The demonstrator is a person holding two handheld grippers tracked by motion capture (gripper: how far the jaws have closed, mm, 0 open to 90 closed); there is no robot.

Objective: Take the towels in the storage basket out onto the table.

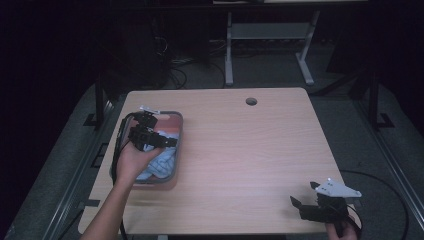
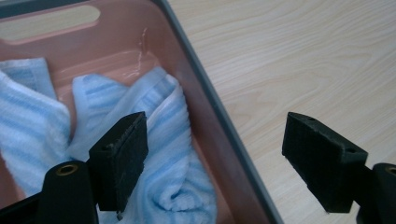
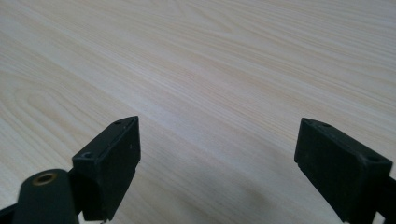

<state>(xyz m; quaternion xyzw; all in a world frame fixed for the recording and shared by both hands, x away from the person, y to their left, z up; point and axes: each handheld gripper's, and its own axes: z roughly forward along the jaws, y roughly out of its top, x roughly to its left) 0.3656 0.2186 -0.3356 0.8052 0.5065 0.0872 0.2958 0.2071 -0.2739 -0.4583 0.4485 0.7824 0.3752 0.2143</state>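
One light-blue striped towel (image 2: 154, 140) lies crumpled in the single pink bin (image 1: 176, 131) at the left of the surface (image 1: 250, 150); the left claw (image 1: 170, 141) hangs over the bin's right wall with its jaws wide apart and clamped on nothing, one jaw above the cloth and the other out over the bare wood, so the grey rim (image 2: 219, 116) runs between them; in the left gripper view the towel's thick rolled fold sits close against the inner wall. The towel looks soft, light and limp, so it should sag and trail when lifted, and it is neither fragile nor slippery; the best hold is probably the bunched fold near the wall, pinched through several layers, since a single loose edge might slide free or drag the rest behind it. The right claw (image 1: 306, 194) rests near the front right corner of the surface, well apart from the bin, jaws also spread and empty. Counted: one towel, one bin, two claws.
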